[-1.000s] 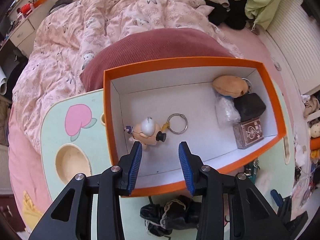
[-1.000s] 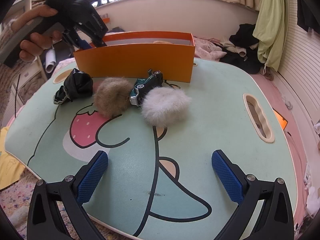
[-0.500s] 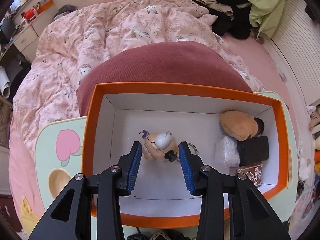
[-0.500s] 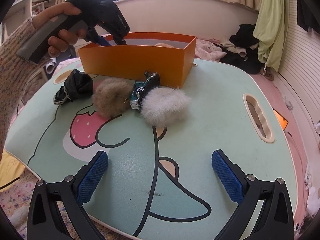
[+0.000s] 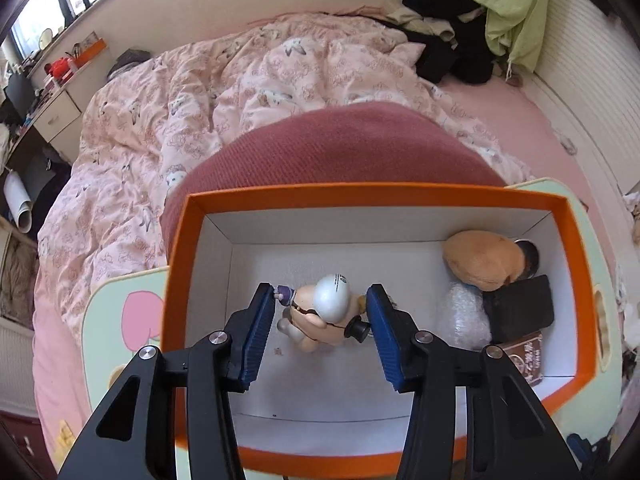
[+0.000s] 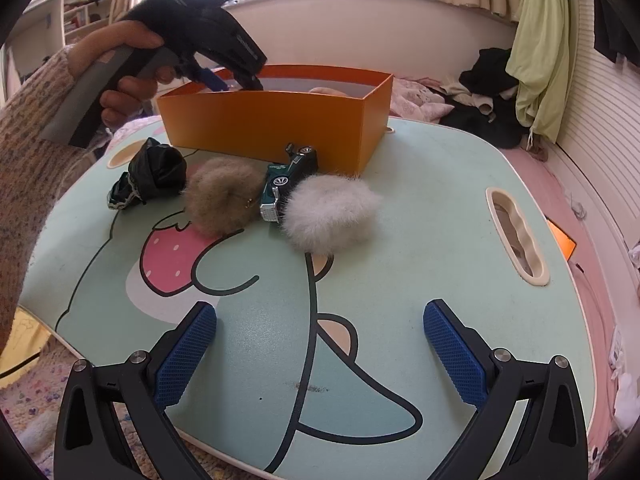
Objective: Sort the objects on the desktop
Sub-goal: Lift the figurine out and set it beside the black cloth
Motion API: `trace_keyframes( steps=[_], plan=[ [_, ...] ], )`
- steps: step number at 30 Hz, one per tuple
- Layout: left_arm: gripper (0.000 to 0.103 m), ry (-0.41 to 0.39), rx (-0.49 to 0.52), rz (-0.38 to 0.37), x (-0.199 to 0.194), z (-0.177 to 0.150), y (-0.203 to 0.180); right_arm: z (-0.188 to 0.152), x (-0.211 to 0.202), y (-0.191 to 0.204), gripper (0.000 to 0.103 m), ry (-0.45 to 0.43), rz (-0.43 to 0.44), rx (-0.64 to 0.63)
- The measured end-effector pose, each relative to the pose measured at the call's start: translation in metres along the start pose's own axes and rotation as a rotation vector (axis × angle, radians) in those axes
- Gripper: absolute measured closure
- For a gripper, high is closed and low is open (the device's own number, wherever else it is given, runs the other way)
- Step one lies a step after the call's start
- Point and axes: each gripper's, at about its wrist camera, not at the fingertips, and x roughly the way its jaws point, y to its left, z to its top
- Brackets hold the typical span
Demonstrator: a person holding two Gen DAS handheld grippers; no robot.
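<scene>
- the left gripper (image 5: 320, 330) is pointing down into the orange cardboard box (image 5: 420, 196), its jaws parted around the small helmeted toy figurine (image 5: 320, 314), apparently releasing it onto the box floor.
- the right gripper (image 6: 320, 354) is hanging wide open and empty over the mint cartoon-printed surface (image 6: 420, 248).
- only the right view is showing the unsorted grey fur pompom (image 6: 332, 218), brown fur pompom (image 6: 222, 200) and green toy car (image 6: 286, 178); only the left is showing the box contents.
</scene>
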Motion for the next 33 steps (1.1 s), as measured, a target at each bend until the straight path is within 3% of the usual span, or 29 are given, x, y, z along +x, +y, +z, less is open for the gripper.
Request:
trace_keyframes(
  steps=[6, 10, 17, 22, 24, 25, 28, 33],
  plan=[
    [0.054, -0.12, 0.054, -0.148, -0.074, -0.038, -0.003, -0.001, -0.001, 0.003, 0.0, 0.0, -0.001, 0.0],
    [0.054, -0.089, 0.079, -0.214, -0.081, -0.073, -0.004, -0.001, -0.001, 0.003, 0.0, 0.0, 0.0, 0.001],
    [0.054, -0.034, 0.117, -0.171, -0.038, -0.102, -0.012, -0.002, -0.001, 0.002, 0.0, -0.001, 0.001, 0.0],
    [0.052, -0.139, 0.104, -0.073, -0.05, -0.109, -0.007, -0.003, -0.001, 0.002, 0.0, -0.001, 0.001, 0.0],
    [0.028, -0.192, 0.086, -0.058, -0.064, -0.116, 0.001, -0.003, -0.001, 0.002, 0.0, -0.001, 0.0, 0.0],
    [0.024, -0.214, 0.074, -0.056, -0.071, -0.12, 0.005, -0.002, -0.001, 0.002, 0.0, -0.001, 0.0, 0.0],
    [0.022, -0.261, 0.048, -0.039, -0.089, -0.141, 0.015, -0.002, -0.001, 0.002, 0.0, -0.001, 0.001, 0.0],
    [0.022, -0.254, 0.035, 0.012, -0.088, -0.18, 0.01, -0.003, -0.001, 0.002, 0.0, -0.001, 0.001, -0.001]
  ],
)
